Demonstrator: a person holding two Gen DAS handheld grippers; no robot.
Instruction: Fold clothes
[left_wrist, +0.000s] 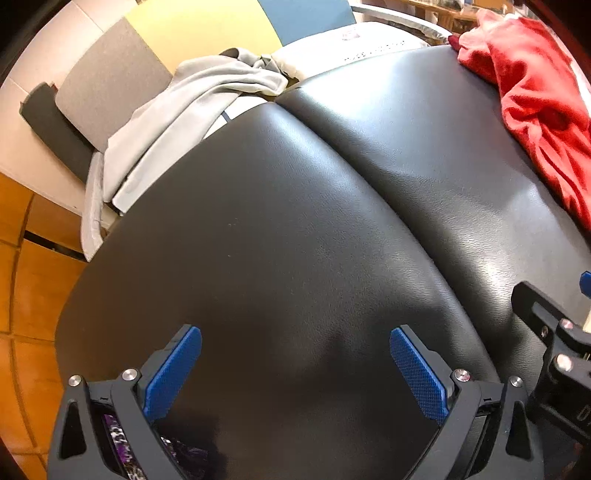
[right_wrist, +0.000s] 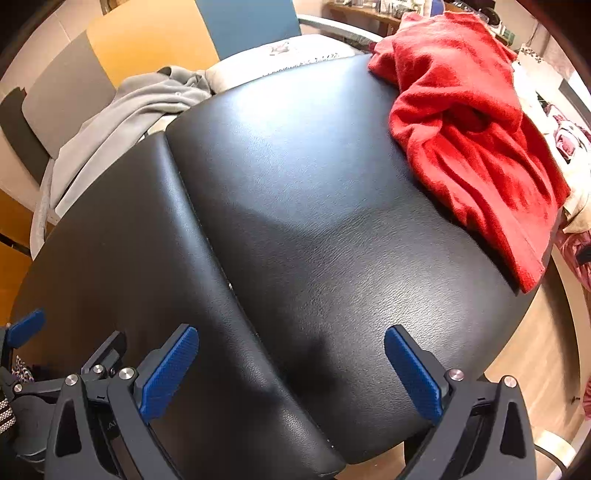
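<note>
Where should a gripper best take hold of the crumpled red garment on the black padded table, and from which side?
Probably the red garment by its lower hem corner, approached from the table's bare middle: that corner lies flat and thin at the edge, while the rest is bunched.

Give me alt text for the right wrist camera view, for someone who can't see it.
The right gripper hangs open and empty over a black padded table, with a crumpled red garment lying at the table's far right edge. A grey garment is draped off the far left side, and the left gripper's blue fingertip shows at the left edge.
</note>
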